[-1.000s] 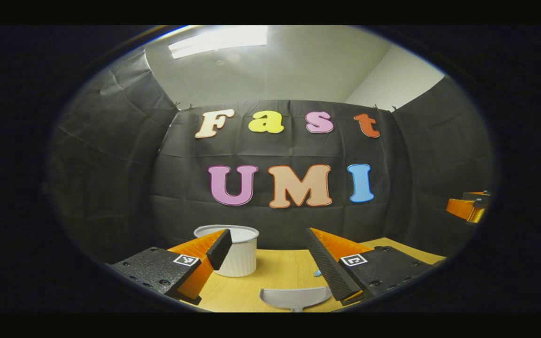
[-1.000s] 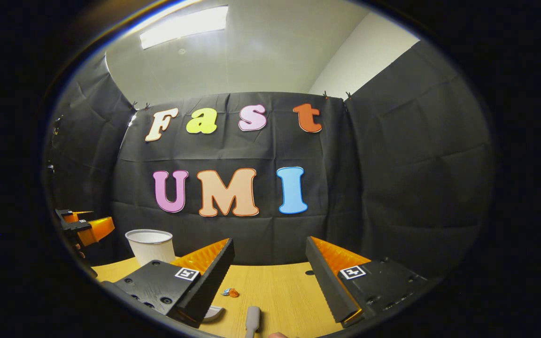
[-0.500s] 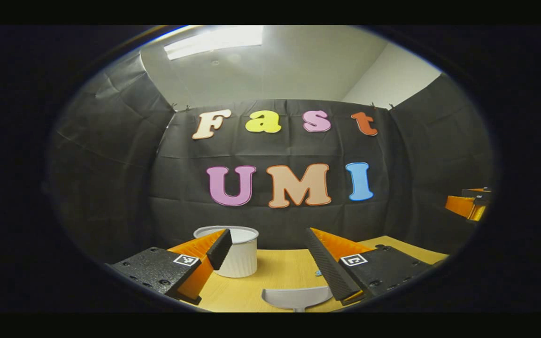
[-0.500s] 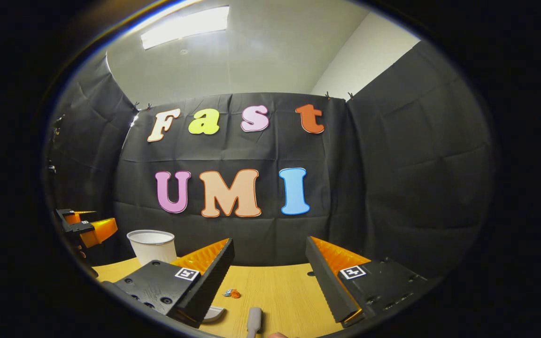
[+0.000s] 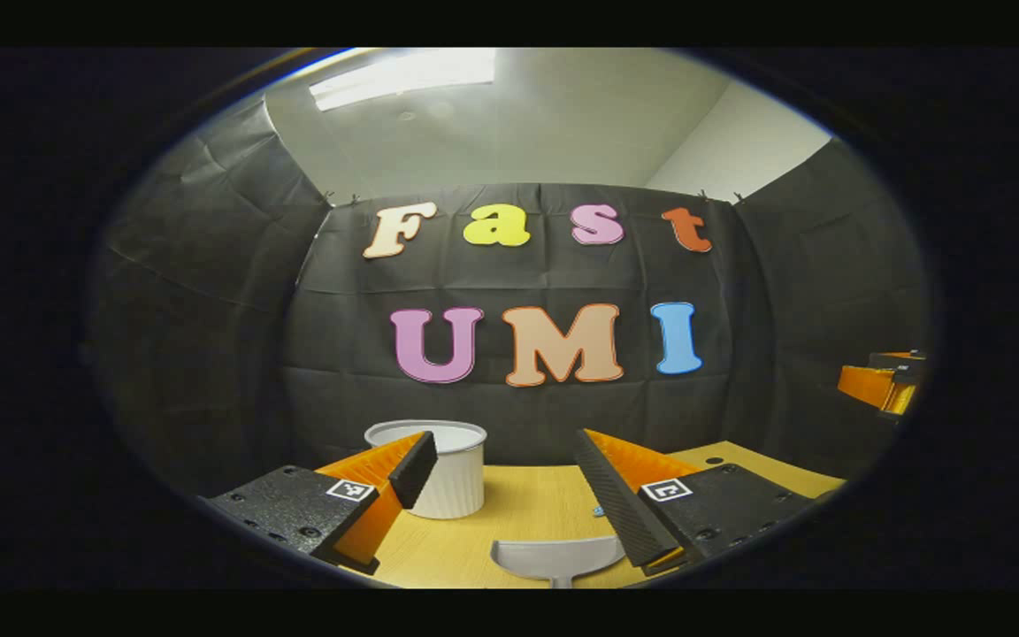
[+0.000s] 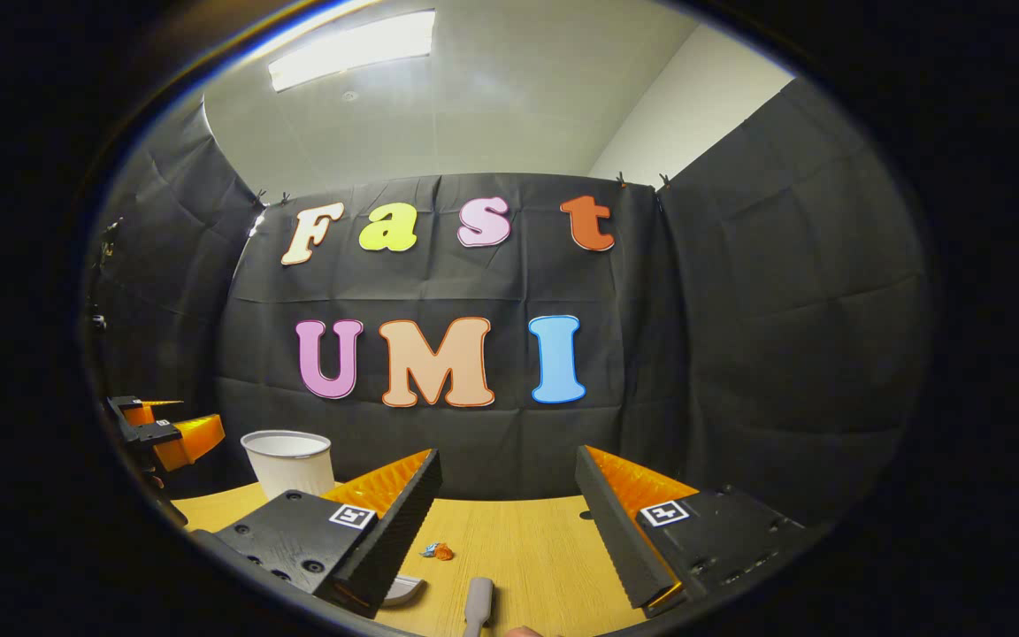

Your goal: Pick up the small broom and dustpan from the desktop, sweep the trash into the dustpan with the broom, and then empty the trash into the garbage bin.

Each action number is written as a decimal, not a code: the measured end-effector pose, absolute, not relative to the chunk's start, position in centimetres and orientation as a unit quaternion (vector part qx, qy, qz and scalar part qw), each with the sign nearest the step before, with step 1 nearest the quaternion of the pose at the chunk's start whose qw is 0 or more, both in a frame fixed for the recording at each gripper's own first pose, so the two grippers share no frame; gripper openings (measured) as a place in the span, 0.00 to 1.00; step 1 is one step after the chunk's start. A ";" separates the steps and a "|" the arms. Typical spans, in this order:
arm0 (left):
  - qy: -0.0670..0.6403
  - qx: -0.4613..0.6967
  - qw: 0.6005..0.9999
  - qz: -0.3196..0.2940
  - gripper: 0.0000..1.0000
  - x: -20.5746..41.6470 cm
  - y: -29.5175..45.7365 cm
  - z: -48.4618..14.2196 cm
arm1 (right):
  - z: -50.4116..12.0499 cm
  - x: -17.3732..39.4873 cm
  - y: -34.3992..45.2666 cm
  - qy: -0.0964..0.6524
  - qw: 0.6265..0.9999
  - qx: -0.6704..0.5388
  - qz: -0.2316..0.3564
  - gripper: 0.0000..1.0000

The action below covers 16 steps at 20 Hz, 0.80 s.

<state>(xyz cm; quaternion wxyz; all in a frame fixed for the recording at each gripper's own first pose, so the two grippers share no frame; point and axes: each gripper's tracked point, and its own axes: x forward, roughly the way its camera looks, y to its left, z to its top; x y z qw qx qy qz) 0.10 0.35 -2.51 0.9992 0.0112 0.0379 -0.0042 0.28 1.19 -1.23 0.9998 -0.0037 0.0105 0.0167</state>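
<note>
The tabletop (image 6: 536,548) was pale yellow wood-grain; the ribbed bin (image 5: 443,473) white; the dustpan (image 5: 554,559) light grey — as was the broom handle (image 6: 477,602) — and the trash (image 6: 437,551) orange and blue.

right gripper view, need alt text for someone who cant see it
The right gripper hangs open above a wooden desk, a grey broom handle below its fingers. A small trash scrap lies ahead; a white garbage bin and the left gripper are off to the left.
</note>
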 end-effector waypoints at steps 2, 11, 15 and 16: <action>0.039 0.012 0.999 -0.005 0.93 0.1 0.2 -2.6 | -1.3 0.1 1.2 0.012 1.000 -0.003 0.016 0.92; 0.066 0.012 0.998 -0.014 0.93 0.1 0.0 -4.5 | -3.0 0.2 2.0 0.038 0.999 -0.006 0.020 0.92; 0.112 0.003 0.994 -0.021 0.94 -0.5 -1.4 -7.6 | -6.5 0.5 1.4 0.080 0.996 -0.020 0.039 0.92; 0.139 0.004 0.990 -0.014 0.92 -1.0 -1.4 -9.3 | -8.6 0.0 1.2 0.115 0.992 -0.014 0.051 0.92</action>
